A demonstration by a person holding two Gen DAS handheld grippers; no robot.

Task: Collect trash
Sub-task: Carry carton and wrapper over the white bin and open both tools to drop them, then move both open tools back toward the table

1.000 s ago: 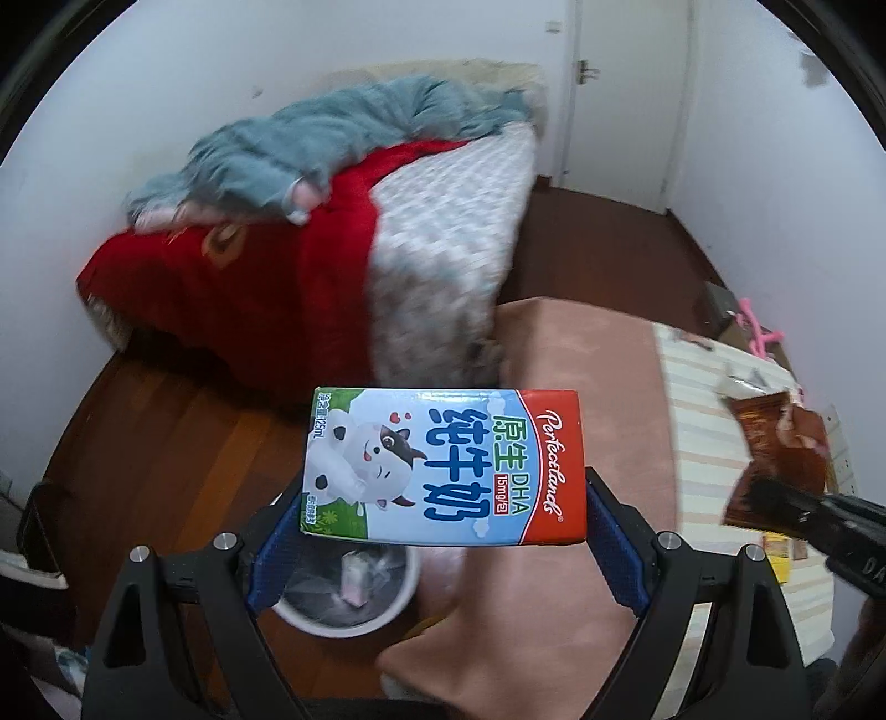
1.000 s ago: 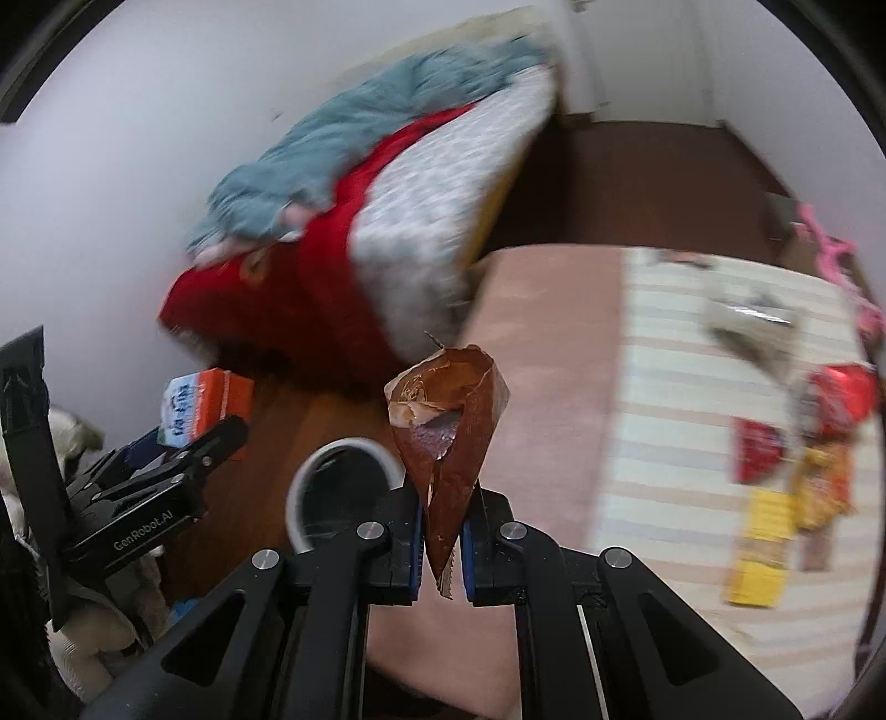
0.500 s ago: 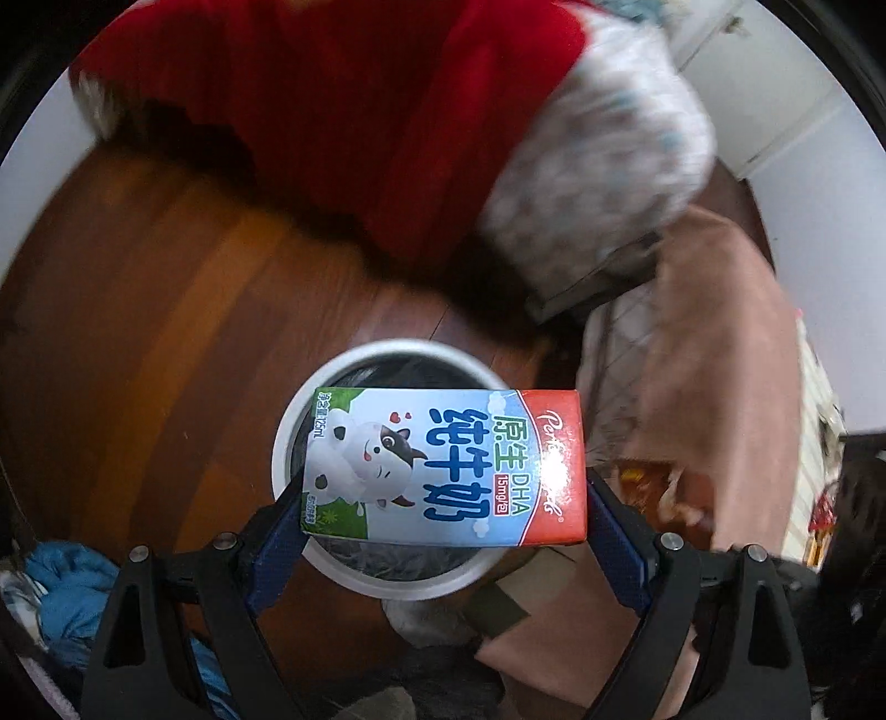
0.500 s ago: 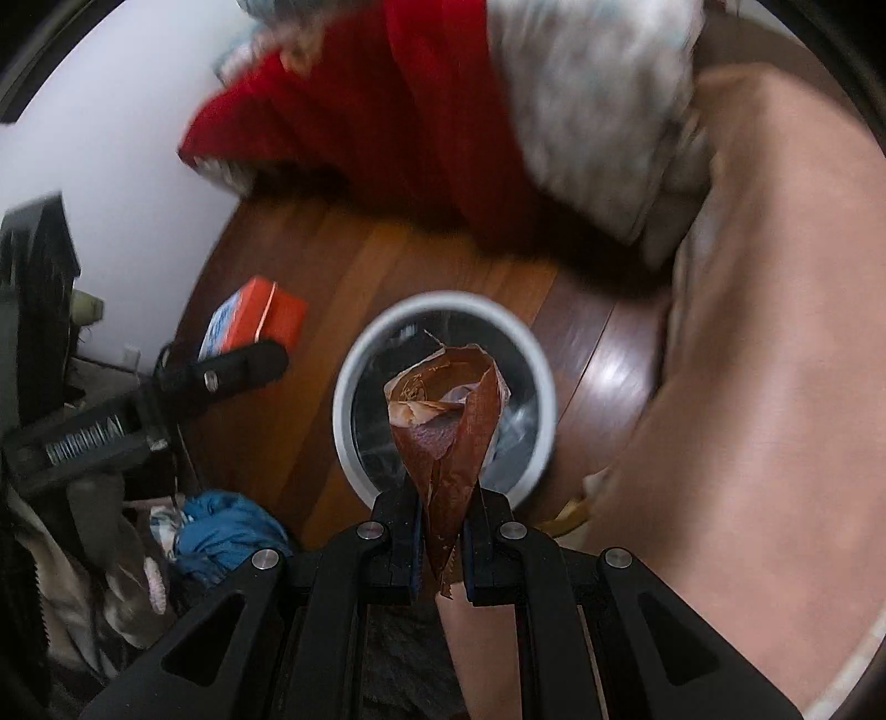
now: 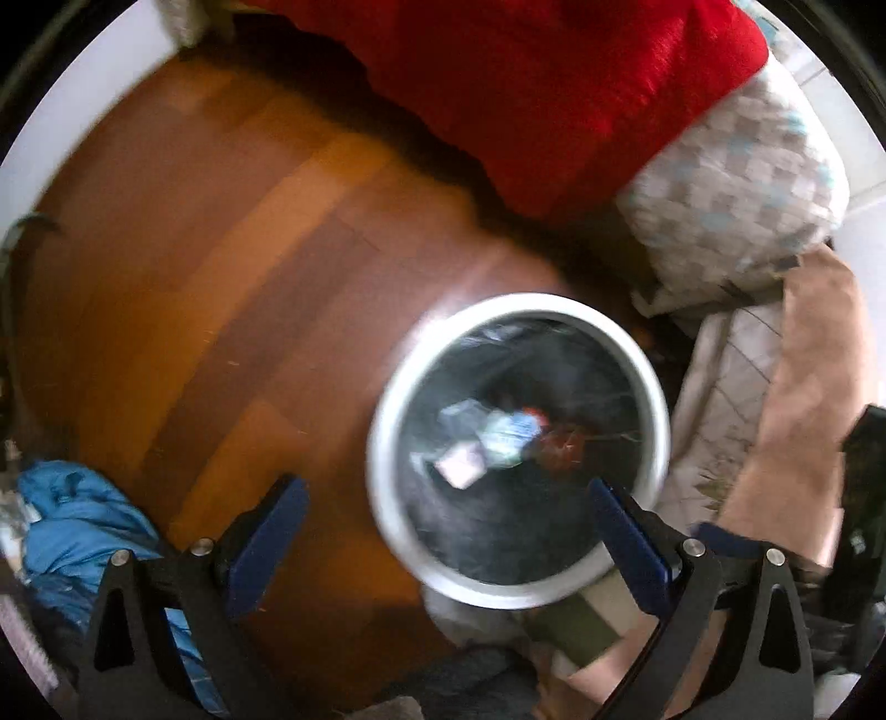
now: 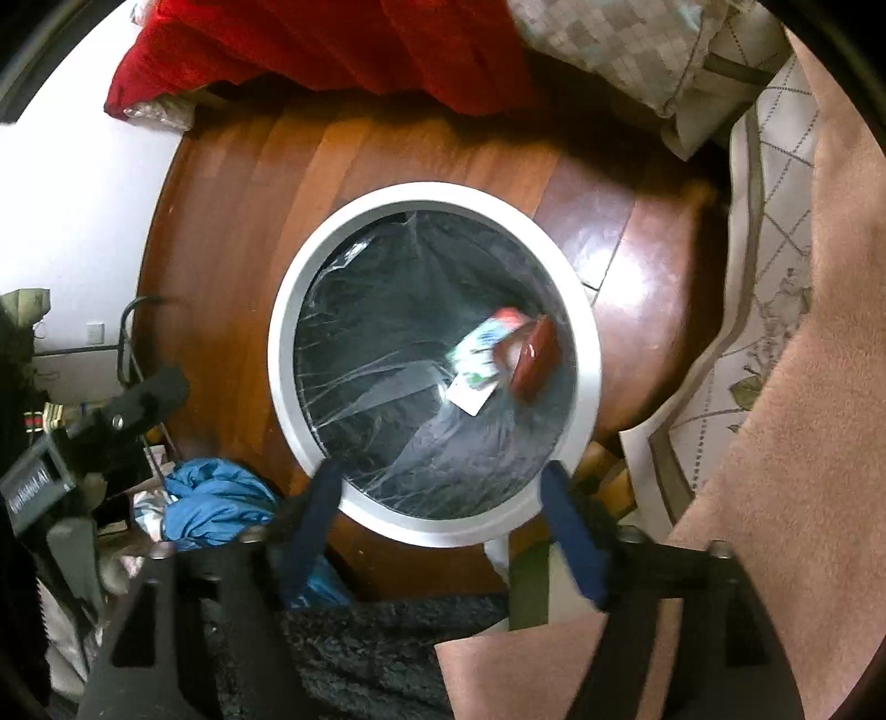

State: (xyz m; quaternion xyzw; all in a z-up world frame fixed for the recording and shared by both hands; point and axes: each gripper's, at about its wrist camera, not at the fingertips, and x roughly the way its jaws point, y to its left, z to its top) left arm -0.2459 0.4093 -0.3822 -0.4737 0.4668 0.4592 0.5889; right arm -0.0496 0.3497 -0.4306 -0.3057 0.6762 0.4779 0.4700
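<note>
- My left gripper (image 5: pixel 448 531) and right gripper (image 6: pixel 443 531) are both opening wide, empty, above the bin (image 6: pixel 288 354).
- The milk carton (image 6: pixel 479 354) and brown wrapper (image 6: pixel 534 354) lie inside at the right; lowering further risks snagging the liner (image 6: pixel 376 332).

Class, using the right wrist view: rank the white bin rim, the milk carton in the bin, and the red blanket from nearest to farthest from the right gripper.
1. White bin rim: just beyond the right gripper, whose jaws are opening with nothing between them.
2. Milk carton: inside the bin, right of centre.
3. Red blanket: along the top, past the bin.
</note>
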